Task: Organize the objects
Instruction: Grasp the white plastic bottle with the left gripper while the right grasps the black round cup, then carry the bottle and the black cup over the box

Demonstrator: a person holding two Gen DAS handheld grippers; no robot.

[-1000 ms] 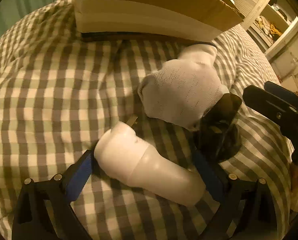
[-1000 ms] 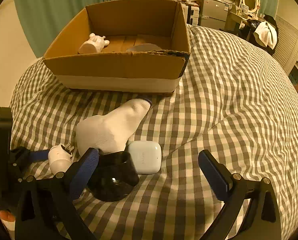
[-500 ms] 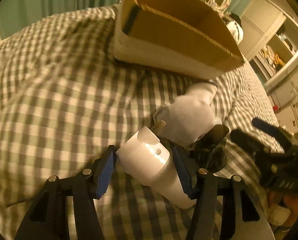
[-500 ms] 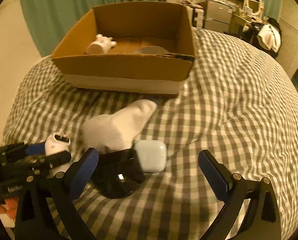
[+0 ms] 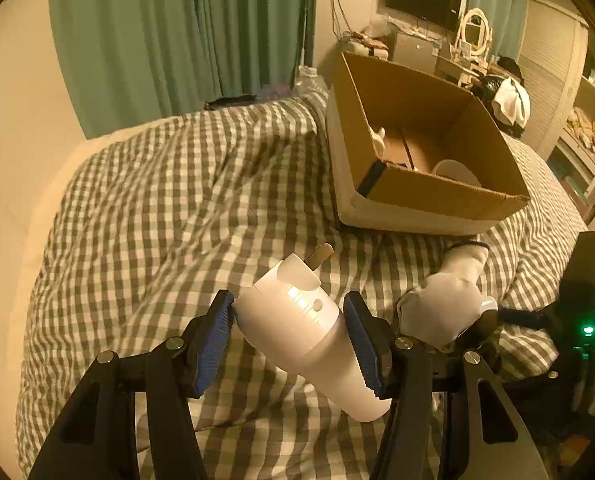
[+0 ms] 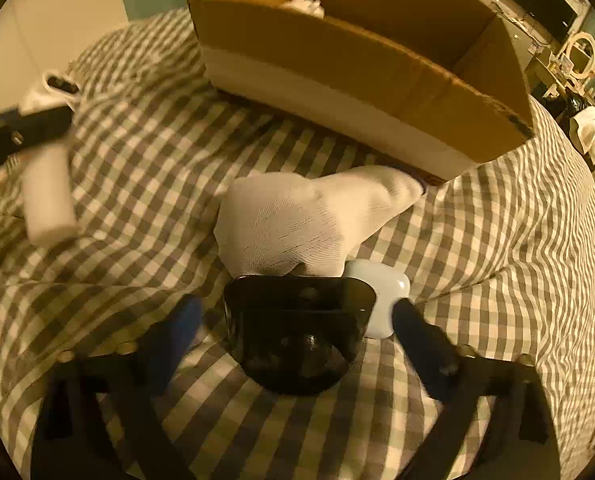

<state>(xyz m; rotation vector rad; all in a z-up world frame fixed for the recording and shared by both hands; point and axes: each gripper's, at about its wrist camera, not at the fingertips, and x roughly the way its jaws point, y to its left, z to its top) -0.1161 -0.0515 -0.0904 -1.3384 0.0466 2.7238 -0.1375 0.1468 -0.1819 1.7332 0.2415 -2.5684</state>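
My left gripper [image 5: 289,328] is shut on a white plug-shaped device [image 5: 301,320] with metal prongs and holds it above the checked bedspread. It also shows blurred in the right wrist view [image 6: 47,196]. My right gripper [image 6: 297,320] is open, its fingers on either side of a black cup-like object [image 6: 297,332]. A white sock [image 6: 297,220] and a pale earbud case [image 6: 385,296] lie just beyond it. An open cardboard box [image 5: 429,196] holds a white figurine [image 5: 378,138] and a white round item [image 5: 455,172].
The bed [image 5: 157,208] has a rumpled checked cover. Green curtains [image 5: 157,32] hang behind. A desk with a mirror [image 5: 473,36] and shelves [image 5: 585,120] stand at the right.
My left gripper has lifted the white plug device off the bed and tilted up toward the box. My right gripper has moved forward and down around the black cup.
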